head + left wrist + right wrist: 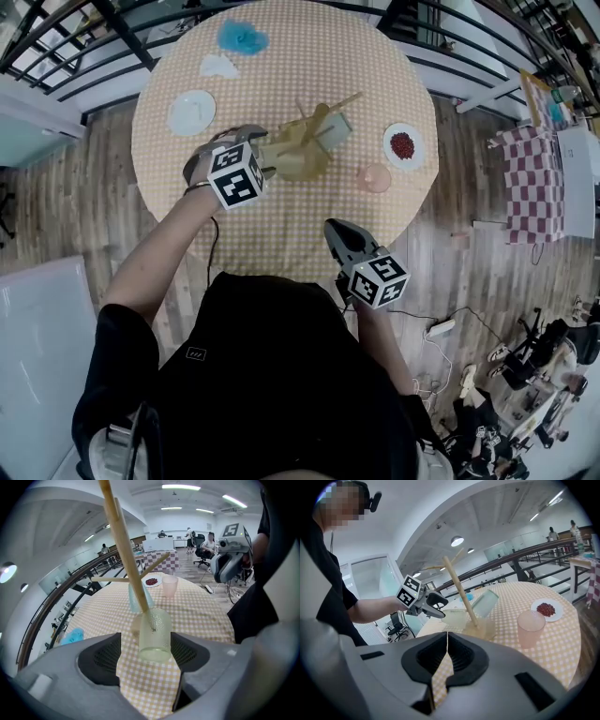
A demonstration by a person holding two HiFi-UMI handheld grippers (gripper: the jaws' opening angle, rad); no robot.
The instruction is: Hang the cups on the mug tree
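The pale green cup (pixel 154 637) hangs on a peg of the mug tree (pixel 123 545), loose between the left gripper's (pixel 439 607) parted jaws, and a blue cup (pixel 485 603) hangs on another peg. Only the pink cup (pixel 530 627) on the table (pixel 562 644) seems left to hang. The right gripper (pixel 447 644) is closed and empty.

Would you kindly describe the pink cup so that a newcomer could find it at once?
On the round checked table, look right of the wooden mug tree, beside the plate of red bits. The pink cup stands upright there, while the blue cup and yellow cup hang on the tree.
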